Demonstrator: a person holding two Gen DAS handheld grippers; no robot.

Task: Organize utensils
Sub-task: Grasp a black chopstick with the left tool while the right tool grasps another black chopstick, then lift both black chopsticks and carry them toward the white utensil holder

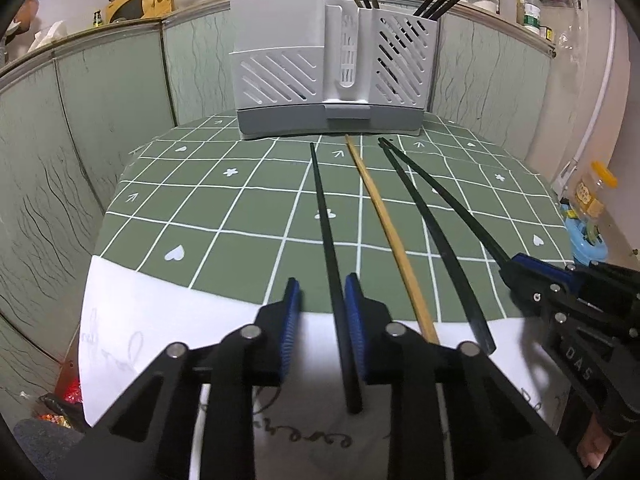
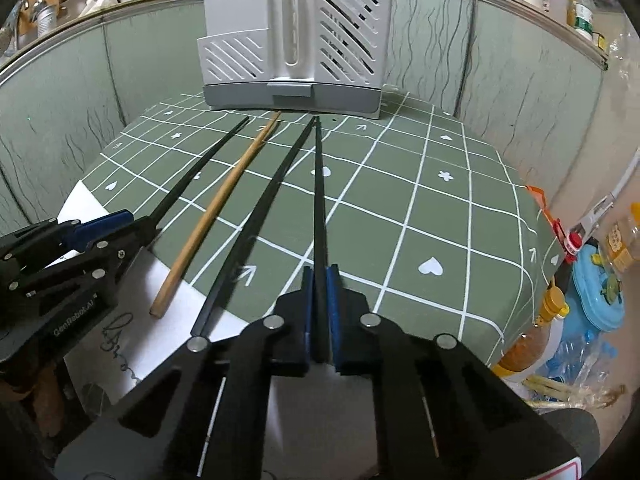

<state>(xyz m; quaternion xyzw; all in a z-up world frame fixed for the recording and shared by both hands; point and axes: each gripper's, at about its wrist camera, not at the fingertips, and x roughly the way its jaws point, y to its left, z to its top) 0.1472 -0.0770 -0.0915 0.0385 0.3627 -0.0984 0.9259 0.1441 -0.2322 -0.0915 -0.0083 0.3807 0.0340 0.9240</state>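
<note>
My right gripper is clamped tight on the thick end of 1 black chopstick, tip pointing at the grey utensil holder at the far edge of the checked green tablecloth. My left gripper is spread wide around another black chopstick, gripping nothing; that stick lies close against its right pad. Some sticks already stand in the holder's right compartment, so I judge the job partly done. Between my 2 grippers, 1 wooden chopstick and 1 more black chopstick lie flat, slim and slightly tapered.
</note>
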